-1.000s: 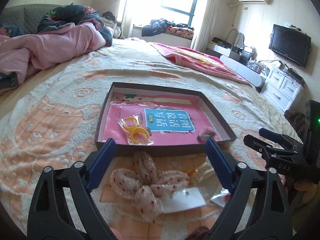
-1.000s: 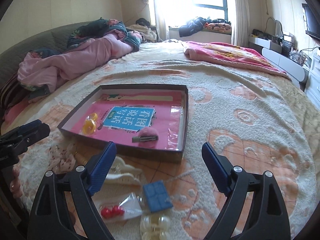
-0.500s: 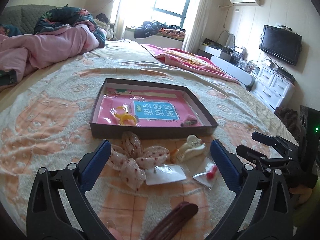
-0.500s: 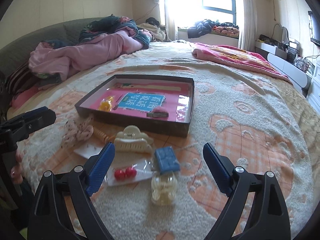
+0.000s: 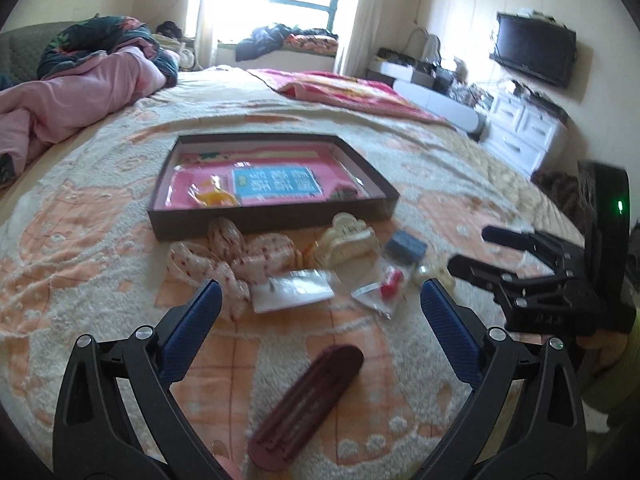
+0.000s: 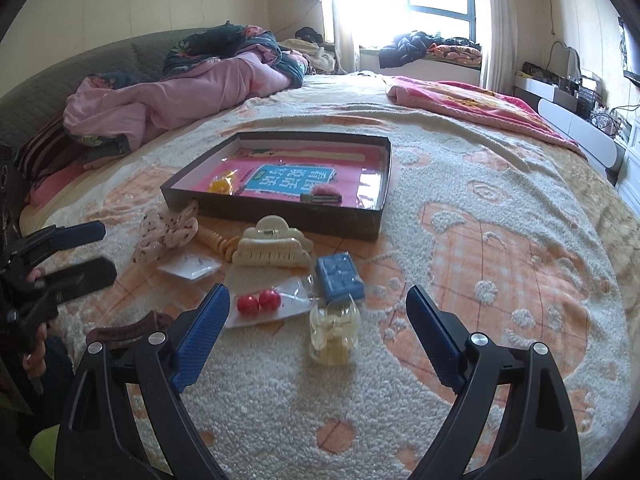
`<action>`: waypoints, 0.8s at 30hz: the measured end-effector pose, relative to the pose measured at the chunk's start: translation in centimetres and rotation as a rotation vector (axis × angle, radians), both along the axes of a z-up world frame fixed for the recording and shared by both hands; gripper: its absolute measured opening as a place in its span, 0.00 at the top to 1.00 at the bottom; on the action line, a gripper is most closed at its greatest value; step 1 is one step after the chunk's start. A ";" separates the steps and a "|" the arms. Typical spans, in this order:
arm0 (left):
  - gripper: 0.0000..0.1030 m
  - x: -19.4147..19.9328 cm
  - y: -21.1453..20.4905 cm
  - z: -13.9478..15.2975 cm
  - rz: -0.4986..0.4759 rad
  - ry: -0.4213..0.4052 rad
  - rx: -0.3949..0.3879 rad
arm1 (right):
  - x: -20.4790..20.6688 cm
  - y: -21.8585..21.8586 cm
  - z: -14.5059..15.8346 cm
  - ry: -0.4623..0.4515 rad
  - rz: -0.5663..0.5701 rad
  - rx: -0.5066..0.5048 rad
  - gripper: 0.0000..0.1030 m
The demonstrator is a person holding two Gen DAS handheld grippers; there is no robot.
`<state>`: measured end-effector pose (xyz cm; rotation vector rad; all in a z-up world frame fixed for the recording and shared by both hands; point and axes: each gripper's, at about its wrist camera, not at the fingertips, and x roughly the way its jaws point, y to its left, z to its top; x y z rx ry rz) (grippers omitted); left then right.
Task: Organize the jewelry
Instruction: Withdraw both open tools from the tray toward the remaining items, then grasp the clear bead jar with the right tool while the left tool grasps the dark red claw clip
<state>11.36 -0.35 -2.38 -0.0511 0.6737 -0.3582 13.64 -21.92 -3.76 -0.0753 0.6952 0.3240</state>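
A dark shallow box (image 5: 272,222) (image 6: 280,216) on the bed holds a pink book, bagged yellow rings (image 5: 216,198) and a fluffy pink clip (image 6: 324,194). In front of it lie a spotted bow (image 5: 232,260), a cream claw clip (image 6: 272,248), a blue block (image 6: 340,276), bagged red beads (image 6: 258,302), a clear yellowish bow (image 6: 334,332) and a maroon clip (image 5: 308,400). My left gripper (image 5: 320,296) hovers open over the maroon clip. My right gripper (image 6: 318,300) is open above the beads and yellowish bow. Neither holds anything.
The fleece bedspread (image 6: 500,264) stretches bare to the right of the box. A pink quilt (image 6: 180,92) is heaped at the far left and a red blanket (image 6: 460,100) at the far right. White drawers (image 5: 528,132) and a TV (image 5: 536,54) stand beyond the bed.
Both grippers have drawn back from the box towards the near edge of the bed. More loose items now show, and the maroon clip has come between the left fingers' view.
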 end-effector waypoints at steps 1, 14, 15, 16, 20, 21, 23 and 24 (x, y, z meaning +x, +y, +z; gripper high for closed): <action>0.12 -0.2 -0.4 -0.3 -0.009 0.009 0.021 | 0.0 -0.1 -0.1 0.004 -0.001 0.002 0.15; 0.14 1.0 -2.3 -4.2 -0.060 0.191 0.165 | 0.7 -0.6 -2.7 0.076 0.015 0.008 0.15; 0.15 1.0 -2.3 -4.4 -0.061 0.200 0.166 | 0.9 -0.6 -2.9 0.083 0.016 0.013 0.16; 0.18 1.1 -2.4 -4.6 -0.062 0.215 0.169 | 1.1 -0.7 -3.2 0.093 0.014 0.016 0.16; 0.28 1.5 -2.4 -5.5 -0.069 0.266 0.171 | 2.1 -0.8 -4.1 0.127 0.010 0.026 0.26; 0.30 1.7 -2.4 -5.8 -0.072 0.283 0.171 | 2.3 -0.8 -4.3 0.138 0.010 0.034 0.31; 0.34 1.7 -2.6 -5.9 -0.075 0.288 0.176 | 2.9 -0.9 -4.8 0.164 0.006 0.046 0.38; 0.36 1.6 -2.6 -5.9 -0.079 0.288 0.180 | 3.0 -0.9 -4.9 0.172 0.004 0.049 0.44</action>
